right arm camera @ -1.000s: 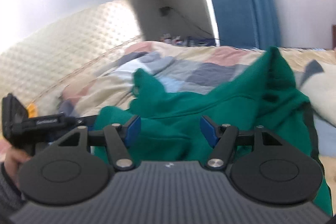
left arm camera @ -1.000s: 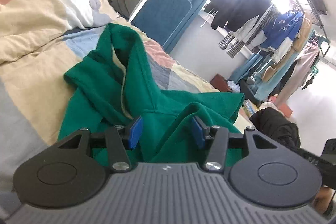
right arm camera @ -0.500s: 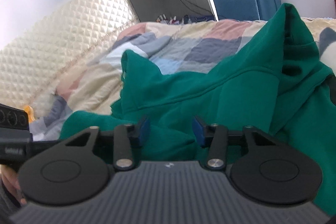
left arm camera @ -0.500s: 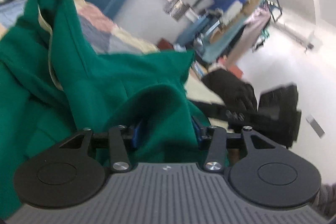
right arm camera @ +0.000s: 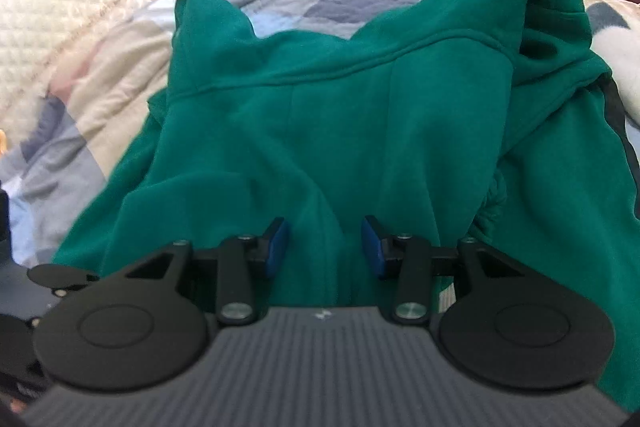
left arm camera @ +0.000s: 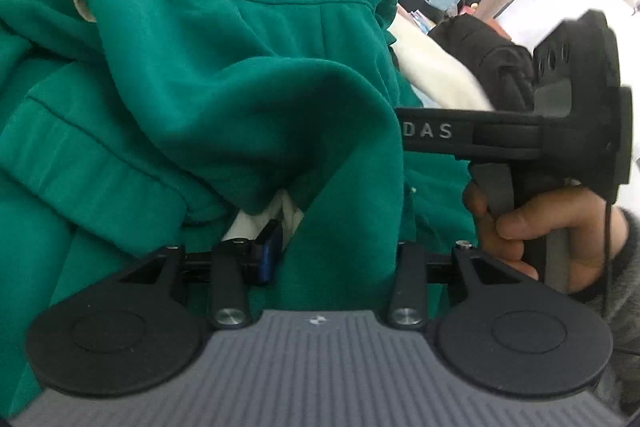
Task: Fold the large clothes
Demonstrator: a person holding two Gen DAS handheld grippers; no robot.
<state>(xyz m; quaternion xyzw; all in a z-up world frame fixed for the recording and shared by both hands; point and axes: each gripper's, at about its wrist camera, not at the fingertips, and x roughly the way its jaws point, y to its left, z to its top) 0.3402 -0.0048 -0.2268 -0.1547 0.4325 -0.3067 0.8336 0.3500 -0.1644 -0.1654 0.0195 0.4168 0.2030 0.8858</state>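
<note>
My left tool (left arm camera: 336,255) is closing, jaws part apart, a thick ridge of the green hoodie (left arm camera: 224,75) bunched between them; whether the pads bite yet I can't tell. My right tool (right arm camera: 325,247) is closing too, blue pads apart, a green fold between, not pinched. Hoodie lies crumpled on the patchwork bed (right arm camera: 120,39). I'd say: grab one layer at the hem, both sides level, then lift

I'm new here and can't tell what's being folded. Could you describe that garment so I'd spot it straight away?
Look at the bed with the pastel patchwork quilt. Heaped on it lies the green hoodie, a thick fleece top with its hood peaked up at the far side. It is the only solid deep-green thing there; the bedding around it is pale and checked.
</note>
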